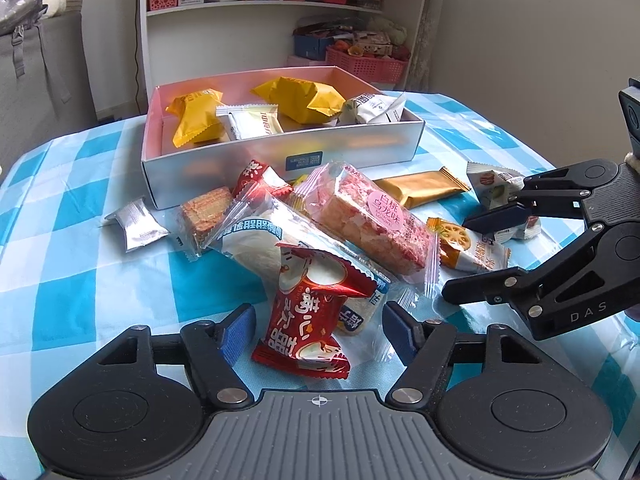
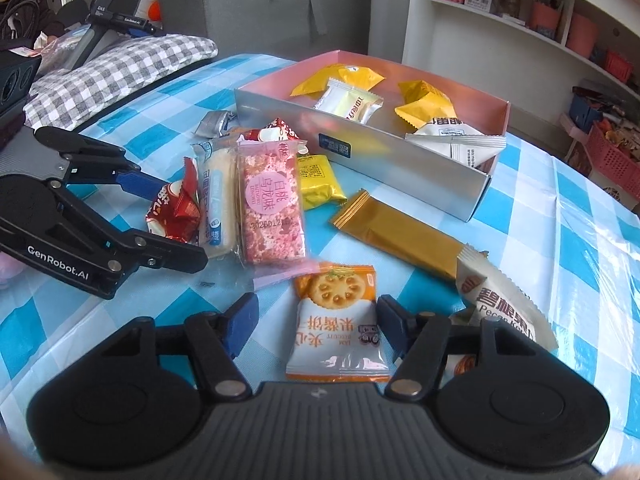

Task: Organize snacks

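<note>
Left wrist view: the left gripper (image 1: 318,326) has its fingers spread either side of a red snack packet (image 1: 310,312), pads clear of it. It lies on the checked surface (image 1: 80,280) before the box (image 1: 280,152). Right wrist view: the right gripper (image 2: 316,322) straddles an orange biscuit packet (image 2: 336,322), left pad apart, right pad at its edge; contact I cannot tell.

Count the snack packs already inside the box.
4. A yellow pack at the left, a white pack beside it, a second yellow pack right of centre, and a white-grey pack at the right end. Smaller ones may lie hidden underneath.
</note>
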`<state>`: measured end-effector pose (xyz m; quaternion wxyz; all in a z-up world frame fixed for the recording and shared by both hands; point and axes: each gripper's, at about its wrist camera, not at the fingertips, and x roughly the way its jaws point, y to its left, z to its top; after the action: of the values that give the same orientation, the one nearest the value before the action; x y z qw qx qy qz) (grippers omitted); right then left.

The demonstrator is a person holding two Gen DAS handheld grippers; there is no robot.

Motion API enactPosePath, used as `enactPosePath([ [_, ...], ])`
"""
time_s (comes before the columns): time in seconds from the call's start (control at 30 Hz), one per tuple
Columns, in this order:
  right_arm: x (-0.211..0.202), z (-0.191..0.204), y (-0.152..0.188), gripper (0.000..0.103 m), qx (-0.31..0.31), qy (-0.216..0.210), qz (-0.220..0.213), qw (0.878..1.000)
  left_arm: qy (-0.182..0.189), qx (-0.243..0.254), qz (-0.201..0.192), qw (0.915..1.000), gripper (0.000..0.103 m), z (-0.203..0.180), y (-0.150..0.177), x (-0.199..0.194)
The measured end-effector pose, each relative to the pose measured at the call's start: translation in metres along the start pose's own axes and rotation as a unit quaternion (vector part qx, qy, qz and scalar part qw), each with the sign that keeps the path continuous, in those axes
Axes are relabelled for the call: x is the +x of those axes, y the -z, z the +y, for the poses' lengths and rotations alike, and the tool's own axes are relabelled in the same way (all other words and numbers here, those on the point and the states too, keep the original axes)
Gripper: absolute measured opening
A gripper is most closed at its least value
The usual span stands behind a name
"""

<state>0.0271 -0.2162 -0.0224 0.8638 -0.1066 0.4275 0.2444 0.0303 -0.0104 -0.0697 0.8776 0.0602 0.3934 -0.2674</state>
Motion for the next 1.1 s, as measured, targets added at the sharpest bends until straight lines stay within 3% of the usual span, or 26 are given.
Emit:
enactPosePath([
  [0.27, -0.001, -0.001, 0.001, 0.059, 0.005, -0.001, 0.004, 1.000, 0.000, -0.003, 0.006, 1.0000, 0.059, 0.002, 0.000, -0.002],
  [0.4, -0.001, 0.000, 0.001, 0.052, 0.006, -0.002, 0.005, 1.000, -0.001, -0.004, 0.009, 0.9999, 0.054, 0.002, -0.001, -0.003],
  [0.5, -0.002, 0.000, -0.001, 0.039, 0.005, -0.001, 0.006, 1.000, 0.003, -0.007, 0.013, 0.9999, 0.044, 0.001, -0.002, -0.004],
  [0.6, -0.003, 0.000, -0.002, 0.038, 0.004, 0.003, 0.006, 1.000, -0.002, -0.005, 0.013, 0.9999, 0.039, -0.001, -0.002, -0.007],
  [0.73, -0.004, 0.003, -0.002, 0.037, -0.006, 0.009, 0.005, 1.000, -0.003, -0.012, 0.013, 0.9998, 0.025, 0.000, -0.005, -0.011],
  [1.1, -0.017, 0.002, -0.009, 0.037, -0.005, 0.019, -0.016, 1.000, -0.017, -0.025, 0.022, 0.9993, 0.022, 0.006, -0.012, -0.019],
])
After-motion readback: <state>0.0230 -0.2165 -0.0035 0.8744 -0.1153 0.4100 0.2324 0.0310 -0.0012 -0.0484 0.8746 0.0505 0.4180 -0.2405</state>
